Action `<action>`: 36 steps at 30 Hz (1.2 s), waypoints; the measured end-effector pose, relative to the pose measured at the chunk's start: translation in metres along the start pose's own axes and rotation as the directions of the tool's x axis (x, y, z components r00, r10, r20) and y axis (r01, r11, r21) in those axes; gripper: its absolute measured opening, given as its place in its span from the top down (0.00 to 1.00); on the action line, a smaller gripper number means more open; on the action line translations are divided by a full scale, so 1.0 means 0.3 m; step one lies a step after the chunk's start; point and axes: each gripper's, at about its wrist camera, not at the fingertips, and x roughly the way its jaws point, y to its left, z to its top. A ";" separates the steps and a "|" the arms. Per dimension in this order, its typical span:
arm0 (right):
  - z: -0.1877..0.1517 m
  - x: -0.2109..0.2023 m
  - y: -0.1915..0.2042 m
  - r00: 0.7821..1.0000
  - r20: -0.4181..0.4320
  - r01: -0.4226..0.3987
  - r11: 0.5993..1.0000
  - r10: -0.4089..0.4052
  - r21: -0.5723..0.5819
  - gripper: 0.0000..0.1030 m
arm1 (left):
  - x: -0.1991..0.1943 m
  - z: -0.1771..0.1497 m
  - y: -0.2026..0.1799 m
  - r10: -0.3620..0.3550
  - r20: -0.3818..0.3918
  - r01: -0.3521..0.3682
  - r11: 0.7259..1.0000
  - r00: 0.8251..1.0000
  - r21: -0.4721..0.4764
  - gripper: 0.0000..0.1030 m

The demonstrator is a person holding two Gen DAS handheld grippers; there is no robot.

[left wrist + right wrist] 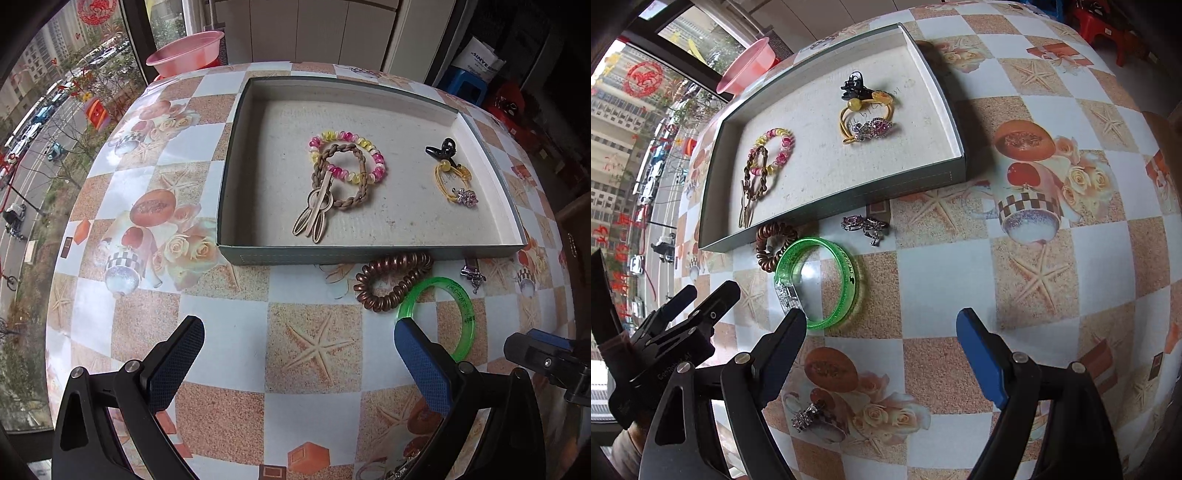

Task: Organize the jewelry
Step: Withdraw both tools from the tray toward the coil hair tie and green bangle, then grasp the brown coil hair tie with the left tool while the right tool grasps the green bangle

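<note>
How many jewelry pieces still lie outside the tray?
4: coil tie and green bangle by the tray's front wall, silver clip beside them, rhinestone piece nearest the right gripper.

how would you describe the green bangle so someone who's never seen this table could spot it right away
Start at the shallow grey tray on the checkered table. Just outside its near wall, on the tablecloth, lie a coppery spiral hair tie, a small silver clip and the green bangle. The bangle is the only rigid, see-through, bright green ring, the largest of the three.

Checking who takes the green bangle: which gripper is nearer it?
Right. The right gripper has a finger beside the green bangle; the left gripper sits further off to its side.
</note>
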 end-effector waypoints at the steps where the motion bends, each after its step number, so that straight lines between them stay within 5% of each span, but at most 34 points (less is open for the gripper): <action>1: 0.001 0.009 0.004 1.000 -0.003 0.006 1.000 -0.006 0.002 0.17 | 0.009 0.003 0.005 -0.008 -0.007 0.008 1.000 1.000 -0.023 0.00; 12: 0.019 0.070 0.045 0.997 -0.011 0.073 0.997 -0.074 -0.035 0.17 | 0.083 0.009 0.005 -0.013 -0.039 0.007 0.990 0.999 -0.142 0.00; 25: 0.041 0.165 0.165 0.973 0.029 0.230 0.957 -0.229 -0.176 0.18 | 0.142 0.030 -0.035 0.036 -0.057 -0.045 0.984 0.998 -0.171 0.00; 29: 0.028 0.177 0.212 0.958 0.056 0.286 0.929 -0.281 -0.233 0.34 | 0.138 0.037 -0.047 0.019 -0.046 -0.025 0.989 0.999 -0.146 0.00; 36: 0.013 0.173 0.239 0.957 0.062 0.288 0.914 -0.282 -0.285 0.70 | 0.121 0.042 -0.086 -0.016 -0.034 0.012 0.993 0.999 -0.117 0.21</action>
